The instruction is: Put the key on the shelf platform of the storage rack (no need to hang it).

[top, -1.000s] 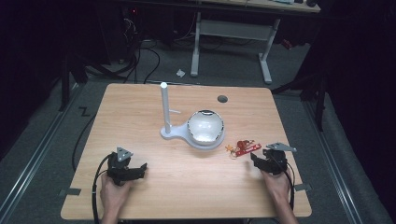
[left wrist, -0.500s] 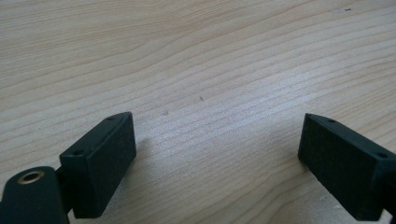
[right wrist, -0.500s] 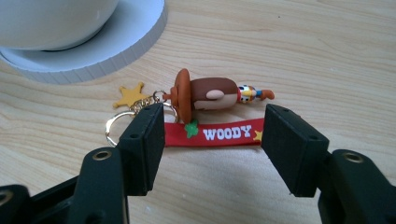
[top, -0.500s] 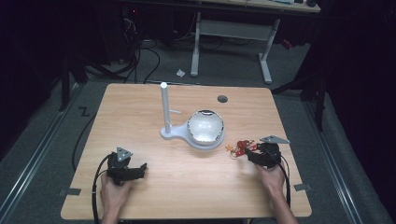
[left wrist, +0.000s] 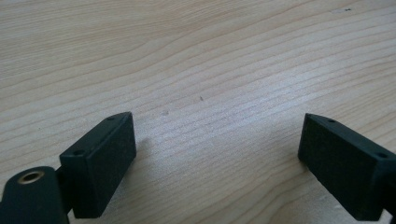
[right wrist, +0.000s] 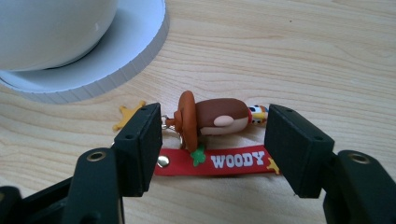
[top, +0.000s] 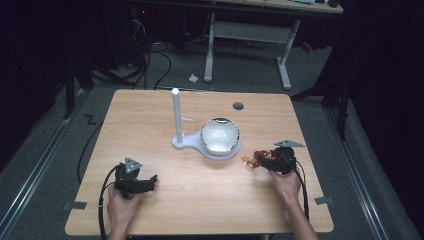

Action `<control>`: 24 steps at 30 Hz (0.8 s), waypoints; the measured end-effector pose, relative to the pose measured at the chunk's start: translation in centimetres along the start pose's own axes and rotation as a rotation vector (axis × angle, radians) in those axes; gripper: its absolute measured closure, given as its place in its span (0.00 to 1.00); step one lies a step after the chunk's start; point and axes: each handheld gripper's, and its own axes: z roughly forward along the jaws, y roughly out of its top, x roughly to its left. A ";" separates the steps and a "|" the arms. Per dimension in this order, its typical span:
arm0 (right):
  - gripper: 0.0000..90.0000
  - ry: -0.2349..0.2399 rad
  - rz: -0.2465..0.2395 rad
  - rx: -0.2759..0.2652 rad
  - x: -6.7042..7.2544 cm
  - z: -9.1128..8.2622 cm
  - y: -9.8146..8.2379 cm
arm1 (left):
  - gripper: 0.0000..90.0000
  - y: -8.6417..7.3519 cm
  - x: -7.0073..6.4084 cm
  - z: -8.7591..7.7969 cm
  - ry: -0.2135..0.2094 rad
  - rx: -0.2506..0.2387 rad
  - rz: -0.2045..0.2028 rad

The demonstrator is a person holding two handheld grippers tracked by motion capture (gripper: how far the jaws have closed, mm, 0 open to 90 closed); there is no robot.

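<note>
Well, nearest me the left claw [top: 150, 180] rests spread over bare worktop [top: 210, 200]. The right claw [right wrist: 212, 135] has just been opening and straddles the Woody keychain [right wrist: 210, 122] without pinching it — closing askew might flick it aside (it lies loose). Beyond, the white bowl [top: 220, 136] on its stand [top: 176, 120] looks empty.

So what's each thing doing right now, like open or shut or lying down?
Right gripper: open, jaws just widened, one each side of the keychain, pads not pressing it.
Woody keychain: lying flat on the table, red strap beside the figure.
Left gripper: open, nothing between its jaws, over bare wood.
White bowl: upright on the stand's round base.
White stand: post upright.
</note>
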 end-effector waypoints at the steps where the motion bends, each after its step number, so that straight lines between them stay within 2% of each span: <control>1: 0.41 0.001 0.004 -0.001 0.0 0.1 0.1 | 0.13 0.0 0.0 0.0 0.000 0.000 0.000; 6: 0.41 0.011 0.023 0.015 0.2 1.0 0.6 | 0.13 0.0 0.0 0.0 0.001 -0.001 0.000; 14: 0.42 -0.012 0.031 0.042 0.4 2.4 1.0 | 0.13 0.0 0.0 0.0 0.000 0.000 0.000; 24: 0.47 -0.080 -0.015 0.067 0.8 3.2 1.3 | 0.13 0.0 0.0 0.0 0.000 0.000 0.000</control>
